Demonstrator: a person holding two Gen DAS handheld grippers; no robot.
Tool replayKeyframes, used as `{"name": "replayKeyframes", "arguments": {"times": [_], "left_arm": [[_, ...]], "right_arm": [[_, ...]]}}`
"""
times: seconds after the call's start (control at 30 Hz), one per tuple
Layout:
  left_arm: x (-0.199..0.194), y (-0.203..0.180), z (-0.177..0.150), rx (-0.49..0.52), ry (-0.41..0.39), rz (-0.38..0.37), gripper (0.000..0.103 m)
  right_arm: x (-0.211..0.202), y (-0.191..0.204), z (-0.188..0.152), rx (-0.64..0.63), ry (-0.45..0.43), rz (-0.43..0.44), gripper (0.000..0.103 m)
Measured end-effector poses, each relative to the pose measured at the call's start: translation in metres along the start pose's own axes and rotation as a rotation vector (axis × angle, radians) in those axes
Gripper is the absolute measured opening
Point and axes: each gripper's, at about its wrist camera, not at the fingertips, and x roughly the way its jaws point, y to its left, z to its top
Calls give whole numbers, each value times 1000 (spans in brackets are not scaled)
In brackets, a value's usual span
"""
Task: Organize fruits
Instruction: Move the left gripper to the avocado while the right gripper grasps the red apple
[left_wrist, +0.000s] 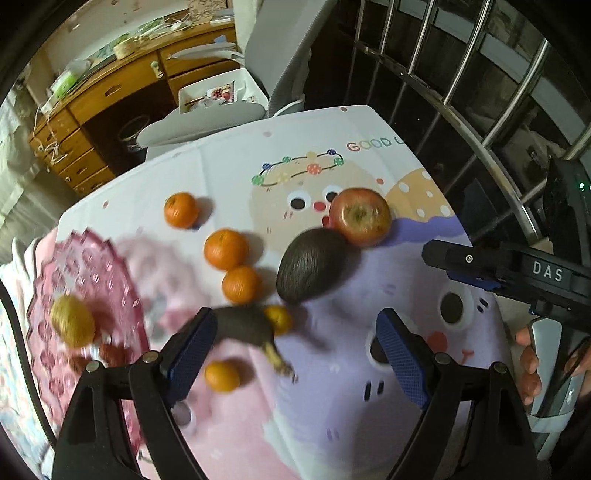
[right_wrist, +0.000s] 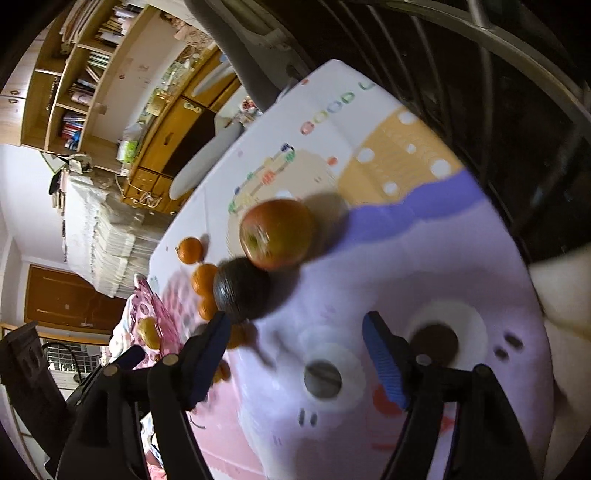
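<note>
Fruits lie on a cartoon-print table cloth (left_wrist: 332, 406). A red apple (left_wrist: 360, 216) touches a dark avocado (left_wrist: 314, 269); both show in the right wrist view, the apple (right_wrist: 277, 232) and the avocado (right_wrist: 242, 290). Several small oranges (left_wrist: 226, 248) lie left of them. A dark, blurred fruit with a stem (left_wrist: 247, 325) lies by my left gripper's left finger. A pink glass plate (left_wrist: 74, 266) at left holds a yellow-green fruit (left_wrist: 72, 320). My left gripper (left_wrist: 295, 354) is open and empty above the cloth. My right gripper (right_wrist: 295, 365) is open and empty, below the avocado.
The right gripper's body (left_wrist: 517, 273) and a hand (left_wrist: 532, 369) show at the right of the left wrist view. A metal railing (left_wrist: 480, 110) runs behind the table. A grey chair (left_wrist: 273, 55) and a wooden desk (left_wrist: 110, 92) stand beyond the far edge.
</note>
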Motion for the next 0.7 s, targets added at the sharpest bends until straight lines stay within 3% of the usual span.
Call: {"name": "replayKeyframes", "arguments": {"times": [0.33, 0.7], "left_arm": [[60, -6, 31, 35, 48, 18, 87], [98, -5, 40, 20, 106, -18, 87]], "right_arm": [[46, 11, 37, -110, 23, 29, 75], [78, 8, 57, -126, 59, 36, 76]]}}
